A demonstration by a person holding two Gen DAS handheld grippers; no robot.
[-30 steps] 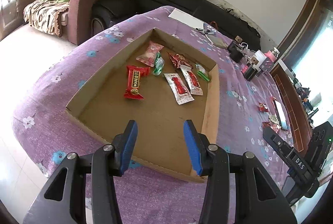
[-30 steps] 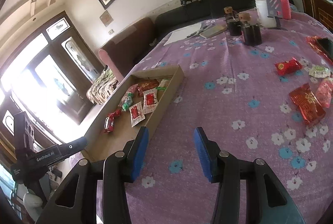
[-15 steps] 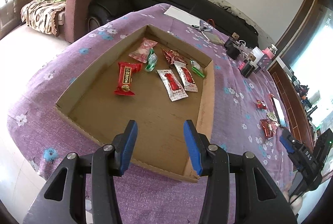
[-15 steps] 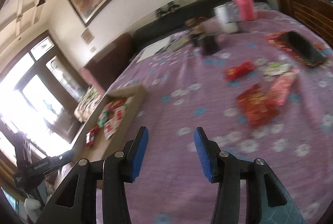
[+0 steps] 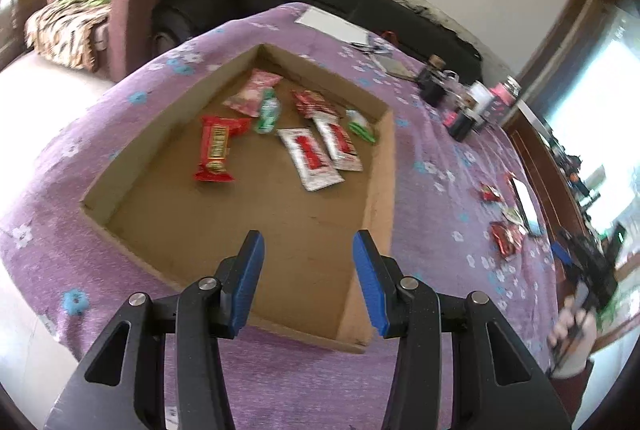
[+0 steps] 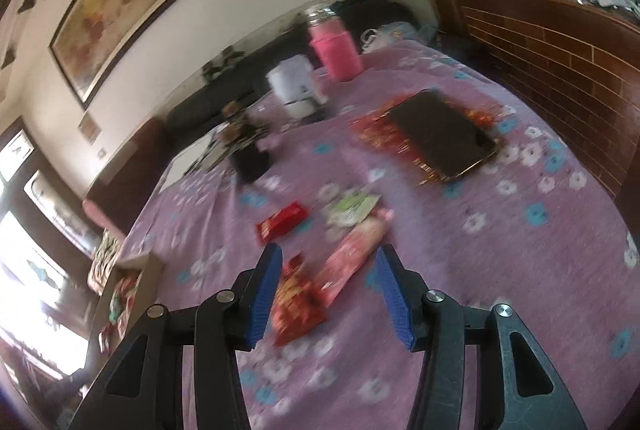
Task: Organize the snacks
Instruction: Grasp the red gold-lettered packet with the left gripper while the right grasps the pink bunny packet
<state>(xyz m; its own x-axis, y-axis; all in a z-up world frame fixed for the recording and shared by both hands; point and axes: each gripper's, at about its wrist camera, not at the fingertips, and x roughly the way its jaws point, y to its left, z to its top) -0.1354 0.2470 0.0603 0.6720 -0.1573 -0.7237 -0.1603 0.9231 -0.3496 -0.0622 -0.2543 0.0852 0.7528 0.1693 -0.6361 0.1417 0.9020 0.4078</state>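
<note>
A shallow cardboard box (image 5: 378,182) lies on the purple flowered tablecloth and holds several snack packets, among them a red bar (image 5: 215,149) and two white-and-red sachets (image 5: 310,158). My left gripper (image 5: 307,262) is open and empty above the box's near end. My right gripper (image 6: 327,278) is open and empty just above loose snacks: a red packet (image 6: 296,300), a pink packet (image 6: 352,258), a red bar (image 6: 282,222) and a green-white packet (image 6: 352,208). The box also shows at the left in the right wrist view (image 6: 150,272).
A black phone (image 6: 442,132) lies on a red packet beyond the loose snacks. A pink flask (image 6: 336,48), a white jar (image 6: 294,86) and dark jars (image 6: 248,154) stand further back. A brick-patterned wooden ledge (image 6: 560,58) borders the table's right side. Sofas stand behind the table.
My right gripper has swung right, away from the box, and come down over the loose snacks. My left gripper has stayed over the box, shifting slightly. Both stayed open.
</note>
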